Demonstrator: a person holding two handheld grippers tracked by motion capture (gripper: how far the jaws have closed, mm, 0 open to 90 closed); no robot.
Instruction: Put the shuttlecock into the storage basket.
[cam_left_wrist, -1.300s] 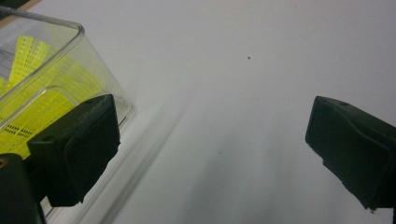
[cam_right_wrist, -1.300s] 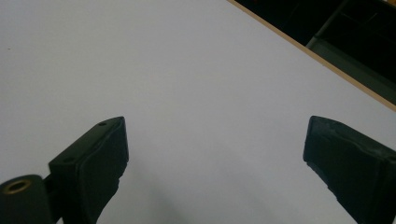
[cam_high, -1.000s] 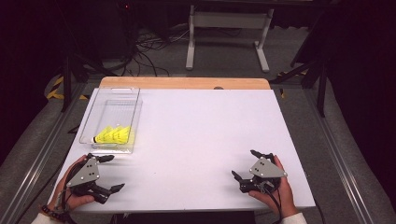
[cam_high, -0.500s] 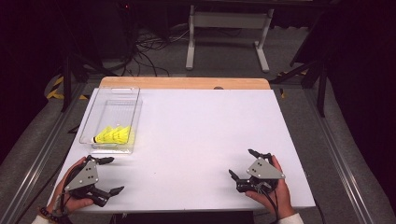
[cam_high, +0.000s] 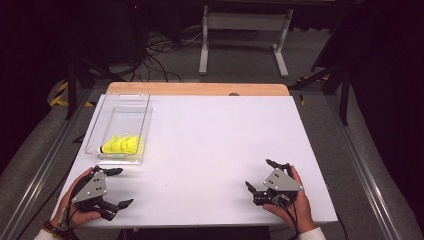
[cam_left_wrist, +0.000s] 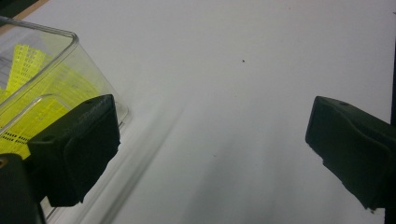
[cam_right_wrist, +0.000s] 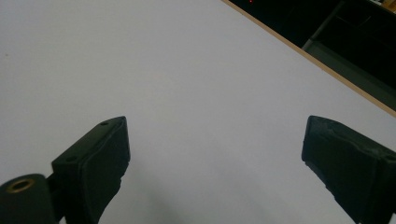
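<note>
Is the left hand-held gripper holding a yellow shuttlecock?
No, the left hand-held gripper is open with bare table between its jaws; the yellow shuttlecocks lie in the clear bin.

1. Shuttlecocks: bright yellow, dark tips.
2. Box: clear.
3. Table: white, wooden far edge.
4. Grippers: black, grey plates.

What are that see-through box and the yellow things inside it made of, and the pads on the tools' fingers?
The box looks like clear, glossy hard plastic: you see straight through its walls. The yellow things seem to be shuttlecocks with a perforated plastic or nylon skirt, though that is uncertain. The fingers look like matte black rubber or plastic.
</note>
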